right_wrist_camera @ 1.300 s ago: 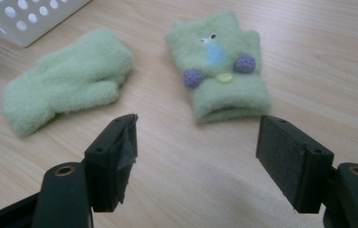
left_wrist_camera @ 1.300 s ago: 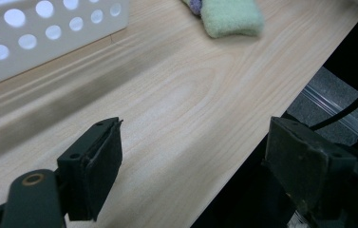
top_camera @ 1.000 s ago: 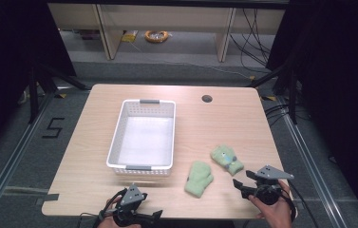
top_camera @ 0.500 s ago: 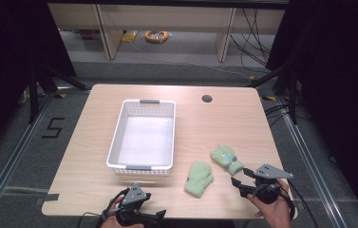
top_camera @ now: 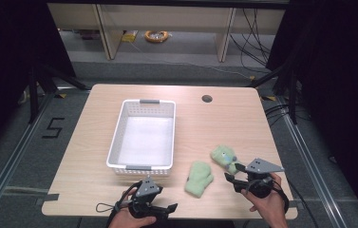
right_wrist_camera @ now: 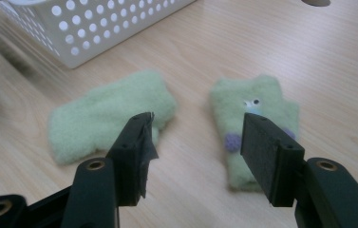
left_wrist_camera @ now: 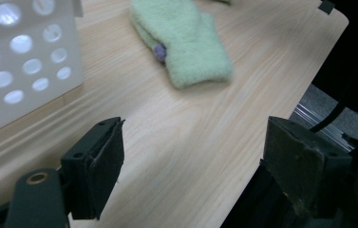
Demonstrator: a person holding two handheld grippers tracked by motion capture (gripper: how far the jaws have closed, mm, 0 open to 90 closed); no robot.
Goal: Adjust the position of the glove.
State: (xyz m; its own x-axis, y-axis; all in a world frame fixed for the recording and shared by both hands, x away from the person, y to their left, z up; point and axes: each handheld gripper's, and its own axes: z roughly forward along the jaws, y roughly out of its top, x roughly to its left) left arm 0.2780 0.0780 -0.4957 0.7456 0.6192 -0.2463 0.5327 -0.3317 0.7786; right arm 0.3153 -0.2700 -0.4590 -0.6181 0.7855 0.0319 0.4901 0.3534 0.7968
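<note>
- Nearest the viewer, the left gripper (top_camera: 160, 207) sits at the near edge of the table (top_camera: 224, 123), held in a hand (top_camera: 128, 219); its jaws stand wide apart with nothing between them, over bare wood.
- The right gripper (top_camera: 236, 179), held in the other hand (top_camera: 268, 205) at the near right, also has its jaws spread apart and gripping nothing; a grey three-cornered plate rides on top of it.
- In the right gripper view, the two jaws frame the gap between two pale green mittens, without touching either.
- Plain mitten (top_camera: 198, 178): lies flat just left of the right gripper, between the two grippers, near the table's near edge; in the left gripper view (left_wrist_camera: 183, 40) it lies beyond the jaws, with a small purple spot at its edge.
- Patterned mitten (top_camera: 223, 156): lies just far of the right gripper, close beside the plain one but apart from it; it bears small eyes and purple dots (right_wrist_camera: 255, 121).
- White basket (top_camera: 119, 142): perforated, with grey handles, left of centre, just far of the left gripper; nothing visible inside.
- Dark round hole (top_camera: 207, 99): far right part of the tabletop.
</note>
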